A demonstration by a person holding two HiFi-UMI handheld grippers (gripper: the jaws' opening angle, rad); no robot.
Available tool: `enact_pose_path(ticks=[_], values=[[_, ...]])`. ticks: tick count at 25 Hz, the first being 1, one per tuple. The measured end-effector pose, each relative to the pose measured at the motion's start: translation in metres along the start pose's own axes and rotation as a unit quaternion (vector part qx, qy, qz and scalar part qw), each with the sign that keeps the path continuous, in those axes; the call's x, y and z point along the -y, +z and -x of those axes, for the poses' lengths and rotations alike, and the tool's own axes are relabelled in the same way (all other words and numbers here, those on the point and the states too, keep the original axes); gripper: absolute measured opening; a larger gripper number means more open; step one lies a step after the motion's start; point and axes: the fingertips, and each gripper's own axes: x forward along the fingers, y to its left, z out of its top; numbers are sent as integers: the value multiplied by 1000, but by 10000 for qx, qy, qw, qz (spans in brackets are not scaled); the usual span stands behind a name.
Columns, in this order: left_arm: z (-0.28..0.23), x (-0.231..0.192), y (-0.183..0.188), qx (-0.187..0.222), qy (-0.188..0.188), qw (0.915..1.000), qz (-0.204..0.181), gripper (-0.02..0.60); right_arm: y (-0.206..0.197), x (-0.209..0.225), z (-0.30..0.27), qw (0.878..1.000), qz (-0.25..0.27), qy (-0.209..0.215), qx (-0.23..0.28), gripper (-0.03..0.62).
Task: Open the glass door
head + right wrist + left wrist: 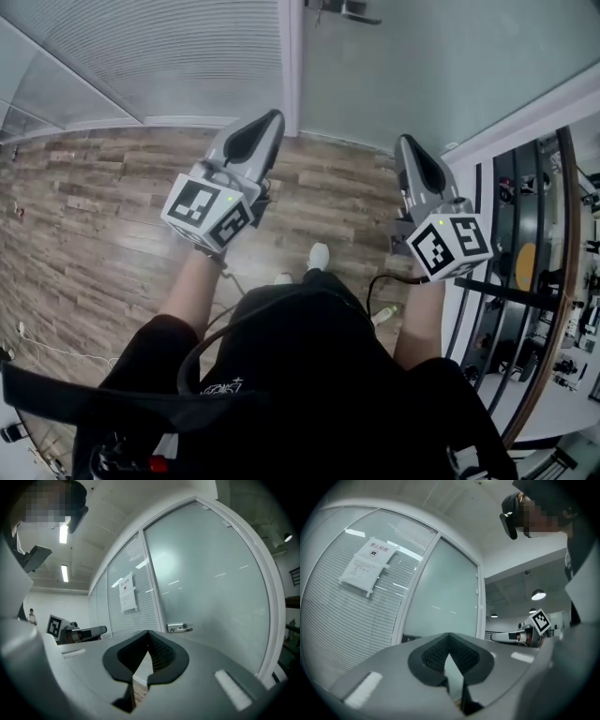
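Bright, even indoor light; ceiling strip lamps (pixel 64 534) mirrored as pale streaks on the glass door (pixel 211 573). Both gripper views: strong fisheye bending, dark vignette at corners. Head view sharp, shadows faint.

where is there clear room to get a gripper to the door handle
Bare wood floor spreads left of the left gripper and ahead to the glass door; the way to its handle is open. Crowded: shelving beside the right gripper.

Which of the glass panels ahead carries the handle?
The plain frosted panel on the right; the handle sits at its left edge. The other panel has blinds and a paper notice.
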Motion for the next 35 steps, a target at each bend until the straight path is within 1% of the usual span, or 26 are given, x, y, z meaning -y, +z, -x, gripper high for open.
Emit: enact_pose_path(ticks=[4, 11, 15, 19, 23, 26, 28, 32, 35], values=[[-26, -11, 0, 26, 148, 9999, -11, 2, 8, 19, -23, 9996, 34, 269, 22, 3], [-57, -23, -8, -38, 433, 9990, -49, 0, 4, 43, -57, 9972, 67, 726, -139, 3], [-67, -28, -12, -90, 518, 9986, -58, 2, -2, 56, -70, 9962, 73, 841, -218, 3], [-70, -34, -19, -153, 645, 9978, 41, 0, -12, 61, -76, 9951, 54, 935, -317, 3], [-72, -46, -24, -195, 746, 9970, 14, 1, -18, 64, -88, 9949, 3, 923, -410, 3], [-74, -56, -24, -235, 674, 9974, 29, 0, -14, 59, -98, 9950, 46, 907, -421, 3], [-80, -63, -26, -255, 558, 9981, 56, 0, -11, 57, -105, 9954, 95, 873, -386, 3], [-95, -80, -27, -240, 312, 9991, 175, 2, -8, 57, -121, 9972, 87, 654, -361, 3], [-104, -94, -25, -299, 141, 9993, 148, 2, -8, 53, -135, 9974, 87, 608, -379, 3]])
